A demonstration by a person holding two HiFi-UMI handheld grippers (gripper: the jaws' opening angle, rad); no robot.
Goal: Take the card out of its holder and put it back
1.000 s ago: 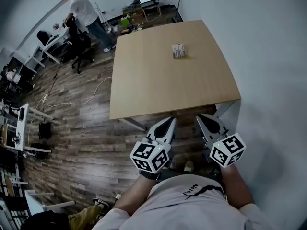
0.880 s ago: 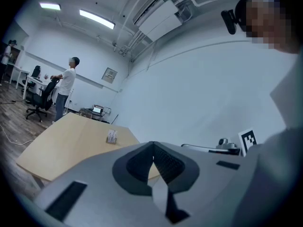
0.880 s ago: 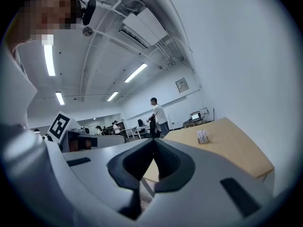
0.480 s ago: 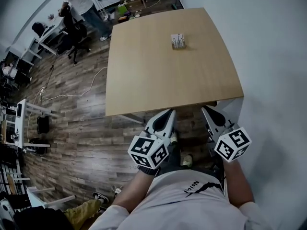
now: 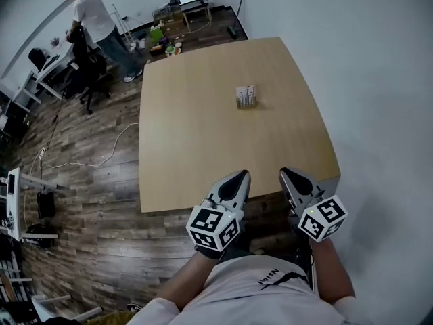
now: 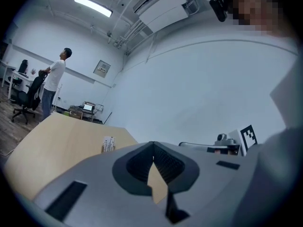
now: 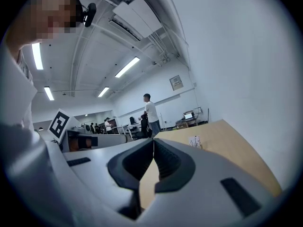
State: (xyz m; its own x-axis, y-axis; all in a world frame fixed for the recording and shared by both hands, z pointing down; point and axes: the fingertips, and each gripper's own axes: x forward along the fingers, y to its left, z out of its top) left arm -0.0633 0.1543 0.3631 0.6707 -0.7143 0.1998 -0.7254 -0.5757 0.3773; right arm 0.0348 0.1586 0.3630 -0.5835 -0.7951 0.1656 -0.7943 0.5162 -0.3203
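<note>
The left gripper and the right gripper are held side by side over the near edge of the table, with the jaws pointed toward its far side. A marker cube is carried at the rear of the left gripper, and a second marker cube at the rear of the right gripper.

In the left gripper view, the jaws of the left gripper are seen brought together tip to tip, with nothing clamped between them. Only the table surface is visible through the opening behind the tips. In the right gripper view, the jaws of the right gripper are likewise closed at the tips, and no object is held.

The card holder is placed upright on the table, beyond its centre and toward the right side, well apart from both grippers. It is also shown in the left gripper view and the right gripper view. A white card appears to be seated in it, but the holder is too small in every view for this to be confirmed.

A person is seen standing on the wood floor past the far left corner of the table, beside an office chair. The table is bordered on the right by a white wall.
</note>
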